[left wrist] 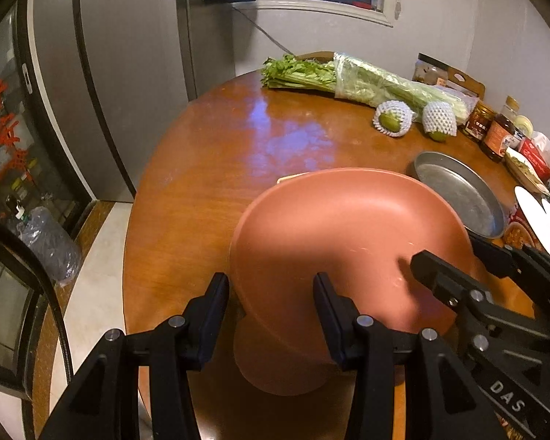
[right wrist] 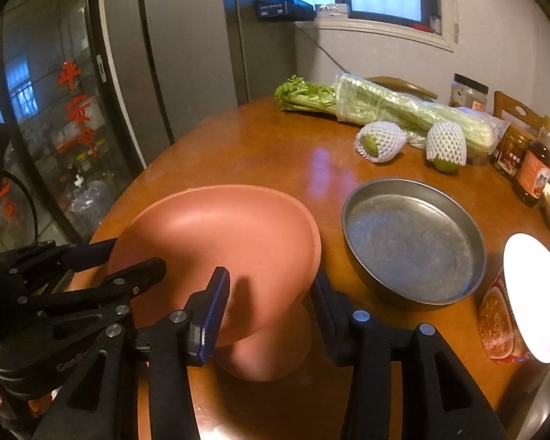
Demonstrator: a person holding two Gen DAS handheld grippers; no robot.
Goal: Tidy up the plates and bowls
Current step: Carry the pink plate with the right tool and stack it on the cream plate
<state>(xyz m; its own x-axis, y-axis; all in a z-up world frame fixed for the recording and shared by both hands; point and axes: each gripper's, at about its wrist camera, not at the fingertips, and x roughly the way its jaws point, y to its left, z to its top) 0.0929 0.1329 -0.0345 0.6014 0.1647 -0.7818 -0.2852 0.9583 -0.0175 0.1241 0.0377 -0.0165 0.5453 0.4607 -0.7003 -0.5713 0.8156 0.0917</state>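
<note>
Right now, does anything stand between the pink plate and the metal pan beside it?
Nothing visible does. Only a bare strip of table separates the pink plate from the metal pan; the netted fruits lie farther back.

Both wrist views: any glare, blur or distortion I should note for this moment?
Left wrist view: window light glares bluish on the table, heavy fisheye bends the fridge, and the pink plate looks soft. Right wrist view: a smaller glare patch on the table, the white plate is blown out, and a finger's shadow falls on the pink plate.
</note>
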